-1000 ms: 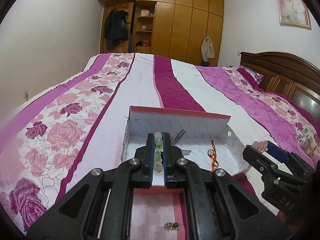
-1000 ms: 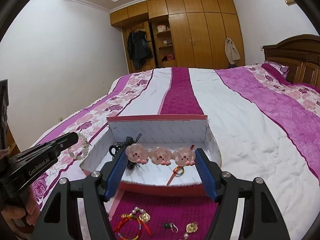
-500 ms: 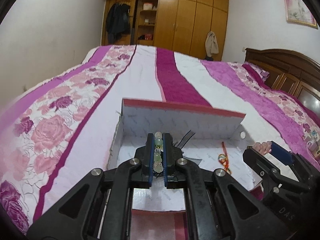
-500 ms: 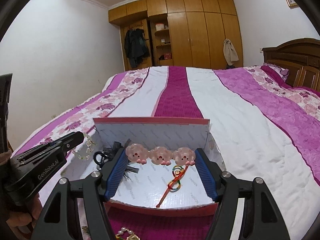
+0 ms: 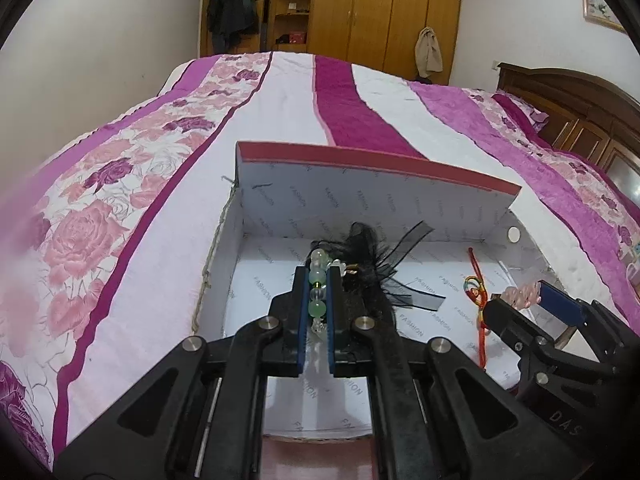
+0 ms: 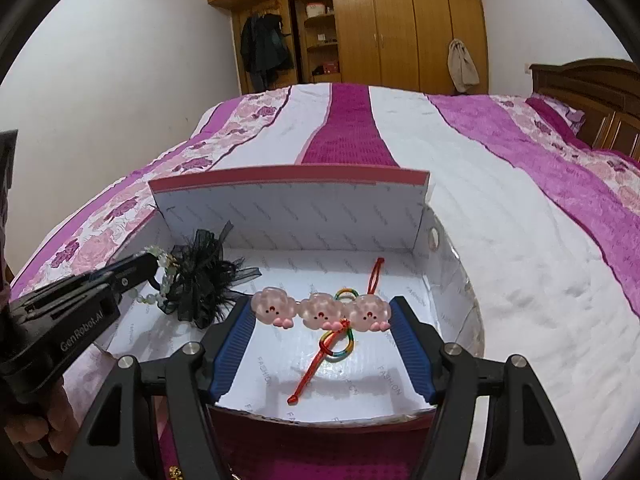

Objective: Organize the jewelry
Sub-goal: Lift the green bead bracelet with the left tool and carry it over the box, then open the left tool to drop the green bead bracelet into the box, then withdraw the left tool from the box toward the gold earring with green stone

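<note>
An open white box with a red rim (image 5: 372,164) (image 6: 288,178) lies on the bed. My left gripper (image 5: 318,276) is shut on a pale green bead bracelet (image 5: 317,280) (image 6: 162,276) and holds it over the box's left part, beside a black lace hair bow (image 5: 372,264) (image 6: 204,280) in the box. My right gripper (image 6: 320,314) is shut on a pink hair clip with three cloud faces (image 6: 320,312) (image 5: 520,294), held above the box floor. A red cord with a rainbow knot (image 6: 336,336) (image 5: 476,292) lies in the box.
The pink and purple striped bedspread (image 6: 500,200) surrounds the box. A gold piece of jewelry (image 6: 174,471) shows on the bed at the bottom edge of the right wrist view. A wooden headboard (image 5: 580,112) is at right, and wardrobes (image 6: 400,28) stand at the far wall.
Both grippers have moved forward over the box with their items. The loose jewelry on the bed in front of the box has mostly dropped out of view.
</note>
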Demonstrator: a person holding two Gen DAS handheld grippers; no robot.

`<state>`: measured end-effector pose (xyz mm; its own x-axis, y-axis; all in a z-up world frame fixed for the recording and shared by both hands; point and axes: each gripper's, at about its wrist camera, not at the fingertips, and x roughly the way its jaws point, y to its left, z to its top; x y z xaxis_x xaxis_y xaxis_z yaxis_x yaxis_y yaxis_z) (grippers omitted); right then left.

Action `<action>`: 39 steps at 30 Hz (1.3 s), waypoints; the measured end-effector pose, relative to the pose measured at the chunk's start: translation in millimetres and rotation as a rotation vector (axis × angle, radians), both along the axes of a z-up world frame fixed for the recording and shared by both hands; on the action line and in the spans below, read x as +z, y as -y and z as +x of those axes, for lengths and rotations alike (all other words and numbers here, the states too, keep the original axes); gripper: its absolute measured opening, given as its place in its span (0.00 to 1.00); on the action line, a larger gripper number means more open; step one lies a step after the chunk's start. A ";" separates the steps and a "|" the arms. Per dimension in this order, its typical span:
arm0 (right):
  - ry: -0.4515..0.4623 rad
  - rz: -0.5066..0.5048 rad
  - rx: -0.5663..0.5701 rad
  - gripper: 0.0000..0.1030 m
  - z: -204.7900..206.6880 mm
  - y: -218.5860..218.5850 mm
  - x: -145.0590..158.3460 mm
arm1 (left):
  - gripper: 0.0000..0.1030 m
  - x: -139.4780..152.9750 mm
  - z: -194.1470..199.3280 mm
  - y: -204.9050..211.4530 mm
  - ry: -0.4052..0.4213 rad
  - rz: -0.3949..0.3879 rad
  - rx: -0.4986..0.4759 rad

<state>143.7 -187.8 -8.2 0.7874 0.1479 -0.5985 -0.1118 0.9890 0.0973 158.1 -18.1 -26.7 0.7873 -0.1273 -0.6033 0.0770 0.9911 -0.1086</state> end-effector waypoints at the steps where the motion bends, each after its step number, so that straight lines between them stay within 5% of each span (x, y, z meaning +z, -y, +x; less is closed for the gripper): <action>1: -0.005 0.001 -0.001 0.69 0.5 0.2 -0.8 | 0.01 -1.4 1.1 -1.0 -0.014 -0.006 0.003; 5: -0.031 0.028 0.015 0.69 3.1 1.9 -0.8 | 0.12 -4.3 1.5 -8.4 -0.057 -0.067 -0.005; 10: -0.012 0.054 0.016 0.82 -1.3 2.1 5.8 | 0.38 2.1 -4.1 -10.2 -0.042 -0.072 -0.010; 27: 0.035 0.127 0.021 0.82 -38.1 9.5 40.3 | 0.39 26.4 -39.2 -21.0 -0.066 -0.099 -0.030; 39: 0.000 0.136 -0.016 0.82 -74.7 31.8 38.3 | 0.39 28.9 -69.0 -19.0 -0.095 -0.048 -0.048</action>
<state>69.0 -219.6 30.1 0.7903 0.2151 -0.5737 -0.0961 0.9683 0.2306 89.1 0.8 2.1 0.7192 -0.1946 -0.6670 0.1119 0.9799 -0.1653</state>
